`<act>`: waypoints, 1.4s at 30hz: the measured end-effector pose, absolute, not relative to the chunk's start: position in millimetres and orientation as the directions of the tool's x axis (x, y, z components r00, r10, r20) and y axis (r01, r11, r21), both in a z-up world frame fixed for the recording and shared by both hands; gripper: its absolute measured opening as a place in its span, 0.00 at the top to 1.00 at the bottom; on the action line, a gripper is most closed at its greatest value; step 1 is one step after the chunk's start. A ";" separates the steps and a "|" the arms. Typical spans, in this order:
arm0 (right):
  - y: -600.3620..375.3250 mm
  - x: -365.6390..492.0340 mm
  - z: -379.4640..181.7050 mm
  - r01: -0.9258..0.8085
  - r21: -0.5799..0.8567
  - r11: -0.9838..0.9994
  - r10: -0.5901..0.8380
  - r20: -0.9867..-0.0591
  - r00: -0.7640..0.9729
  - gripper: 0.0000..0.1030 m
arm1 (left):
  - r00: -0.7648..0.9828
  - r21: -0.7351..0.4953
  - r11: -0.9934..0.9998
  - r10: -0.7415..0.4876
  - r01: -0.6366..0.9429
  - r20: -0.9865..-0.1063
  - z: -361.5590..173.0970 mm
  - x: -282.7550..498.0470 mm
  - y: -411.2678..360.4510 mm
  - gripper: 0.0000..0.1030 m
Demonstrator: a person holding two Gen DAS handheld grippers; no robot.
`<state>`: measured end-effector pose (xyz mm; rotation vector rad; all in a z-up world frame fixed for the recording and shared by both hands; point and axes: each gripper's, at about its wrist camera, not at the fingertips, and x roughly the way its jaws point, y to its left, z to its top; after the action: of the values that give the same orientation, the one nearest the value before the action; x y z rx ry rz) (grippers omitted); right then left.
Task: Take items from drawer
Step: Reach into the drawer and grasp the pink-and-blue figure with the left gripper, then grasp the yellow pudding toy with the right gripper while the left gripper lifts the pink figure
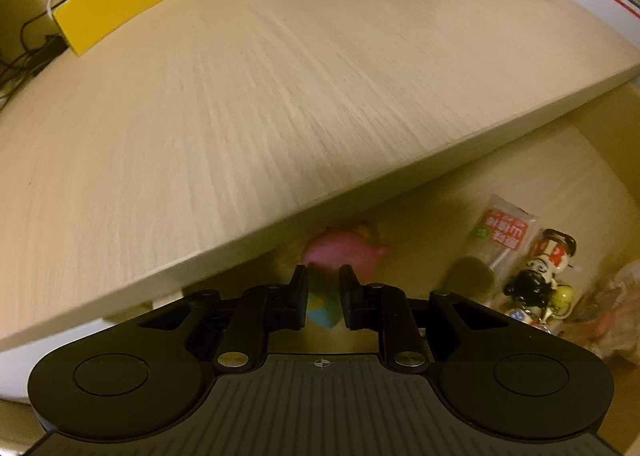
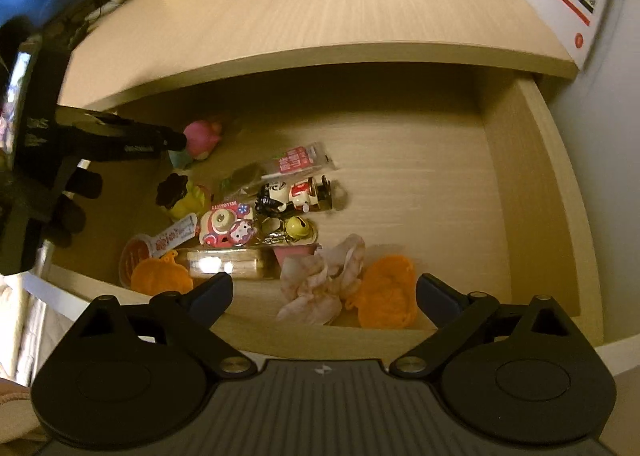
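The drawer (image 2: 532, 176) is pulled out from under the tabletop (image 2: 280, 16), and lots of little things lie in it. The left gripper (image 1: 323, 288) reaches down at the far left of the drawer, right by a pink toy (image 1: 344, 252). Its jaws are a little way apart and the toy sits just past the tips, not squeezed. The picture there is blurry, so it is hard to tell if a tip touches it. The right gripper (image 2: 324, 292) hangs over the near edge of the drawer with its jaws spread wide and nothing in them. Just below it lie a crumpled pale cloth (image 2: 324, 280) and an orange knitted piece (image 2: 386, 292). The step in hand looks like reaching in to pick things. Next, the left jaws likely need to slide around the pink toy and close, and then lift it out.
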<state>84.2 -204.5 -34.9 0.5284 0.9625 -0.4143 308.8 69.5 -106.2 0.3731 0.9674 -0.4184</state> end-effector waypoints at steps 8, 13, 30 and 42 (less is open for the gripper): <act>-206.0 77.7 -32.3 0.539 0.253 0.804 -0.097 -0.837 0.538 0.05 | 0.414 0.027 0.824 -0.256 0.567 -0.874 -106.7 318.2 73.2 0.82; -209.8 78.2 -32.9 0.533 0.266 0.803 -0.080 -0.839 0.539 0.05 | 0.343 -0.029 0.803 -0.286 0.595 -0.895 -104.8 324.6 80.0 0.81; -230.0 102.3 -27.4 0.531 0.219 0.818 -0.104 -0.852 0.513 0.05 | 0.369 0.094 0.785 -0.180 0.613 -0.912 -106.7 310.9 68.9 0.60; -239.1 230.4 -51.9 0.243 0.092 0.966 -0.044 -0.863 0.502 0.07 | 0.368 -0.188 0.870 -0.377 0.456 -0.850 -26.9 275.0 132.4 0.63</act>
<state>230.4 -239.1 -51.9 0.2117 1.0318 -0.1749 275.0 132.4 -26.9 0.0841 1.0670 -0.5356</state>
